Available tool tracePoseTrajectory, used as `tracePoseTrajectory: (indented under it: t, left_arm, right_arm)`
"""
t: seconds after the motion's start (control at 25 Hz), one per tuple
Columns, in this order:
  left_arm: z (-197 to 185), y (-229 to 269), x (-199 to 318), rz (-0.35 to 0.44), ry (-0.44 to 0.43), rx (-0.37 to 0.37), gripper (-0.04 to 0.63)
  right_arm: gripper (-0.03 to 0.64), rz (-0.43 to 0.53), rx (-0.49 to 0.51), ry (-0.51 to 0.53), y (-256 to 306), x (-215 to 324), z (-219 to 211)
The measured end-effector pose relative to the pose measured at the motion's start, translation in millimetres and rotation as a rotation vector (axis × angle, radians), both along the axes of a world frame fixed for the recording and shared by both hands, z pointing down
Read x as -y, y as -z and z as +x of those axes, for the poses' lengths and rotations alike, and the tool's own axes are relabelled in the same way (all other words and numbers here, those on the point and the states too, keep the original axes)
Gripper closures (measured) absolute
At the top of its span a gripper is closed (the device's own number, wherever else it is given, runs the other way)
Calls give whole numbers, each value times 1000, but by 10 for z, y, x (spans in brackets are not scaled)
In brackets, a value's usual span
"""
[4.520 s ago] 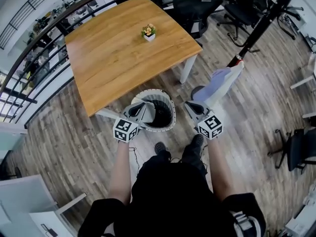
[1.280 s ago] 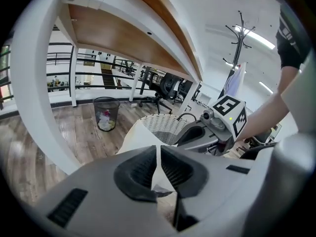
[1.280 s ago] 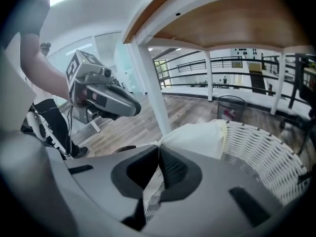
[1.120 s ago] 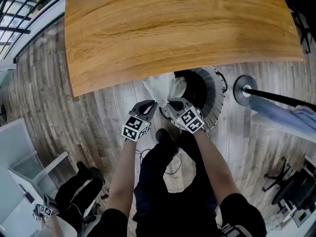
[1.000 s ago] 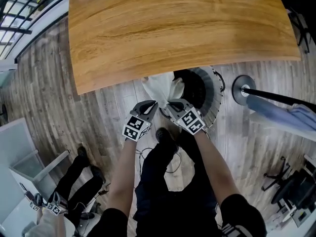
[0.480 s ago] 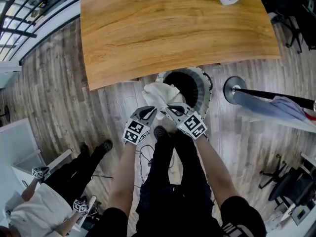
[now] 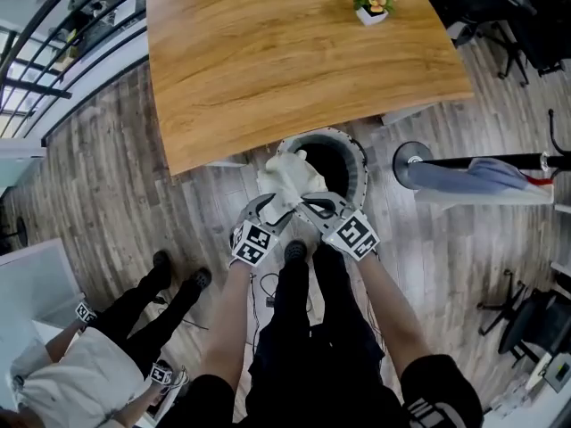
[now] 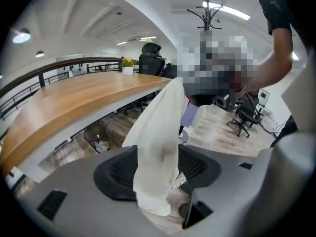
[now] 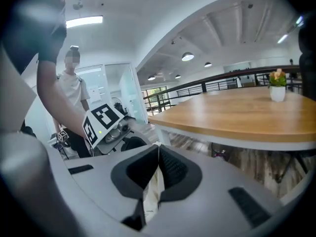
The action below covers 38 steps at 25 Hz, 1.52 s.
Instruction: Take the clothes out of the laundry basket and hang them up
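Head view: on my head, facing steeply down, well above the wooden table (image 7: pixel 294 52) and laundry basket (image 7: pixel 359 159). Left gripper view: about tabletop height, close behind its jaws, facing toward my right, table at its left, coat rack (image 8: pixel 210 9) ahead. Right gripper view: equally close, facing toward my left, table at its right. All three share table, potted plant (image 7: pixel 373 5), white garment (image 7: pixel 287 181).

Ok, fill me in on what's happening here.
A person with tongs in each hand holds a cream garment up over the laundry basket, which stands on the floor beside the wooden table. The right tongs are shut on the cloth. The left tongs have just been opening; the garment hangs between their jaws, not pinched. A blue garment already hangs on the coat rack to the right.
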<state>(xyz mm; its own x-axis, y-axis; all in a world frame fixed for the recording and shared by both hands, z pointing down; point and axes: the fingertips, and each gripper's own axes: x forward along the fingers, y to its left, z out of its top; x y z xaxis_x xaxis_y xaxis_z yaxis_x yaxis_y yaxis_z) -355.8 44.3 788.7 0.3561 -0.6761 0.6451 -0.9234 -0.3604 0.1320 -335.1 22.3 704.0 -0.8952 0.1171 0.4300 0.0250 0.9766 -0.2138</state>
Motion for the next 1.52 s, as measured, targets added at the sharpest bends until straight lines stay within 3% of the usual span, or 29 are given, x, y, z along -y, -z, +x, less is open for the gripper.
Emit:
tracePoseTrajectory:
  t: [0.12,0.4,0.56,0.64,0.68,0.84,1.04,1.32,1.52]
  left_arm:
    - [61,124,117,18,-64,36,327]
    - [532,388,289,64,-266,20,327]
    - [759,602,321,95,-332,-1,438]
    - [840,718,313,115,-356,-15,544]
    - [875,780,313,123,-364,-20,555]
    - [982,1145,394,167,-362,-52,565]
    - [1046,1699,613,260,-335,-89,565]
    - [1539,2158,683,356,-505,36,565]
    - [1983,2377,708,392,-602,64,565]
  right_arm:
    - [606,19,27,-16,241,4,95]
    - [606,113,8,-70,612,-85,395]
    - [606,129,28,-175,784,-30,640]
    - [606,138,39,-219,884,-31,749]
    - [606,142,48,-243,932,-31,807]
    - [604,133,96,-378,1097,43,1120]
    - [604,133,86,-520,1123,47,1554]
    - [599,111,156,-723,1254,25,2020]
    - [439,98,155,-825,1263,-57,2347]
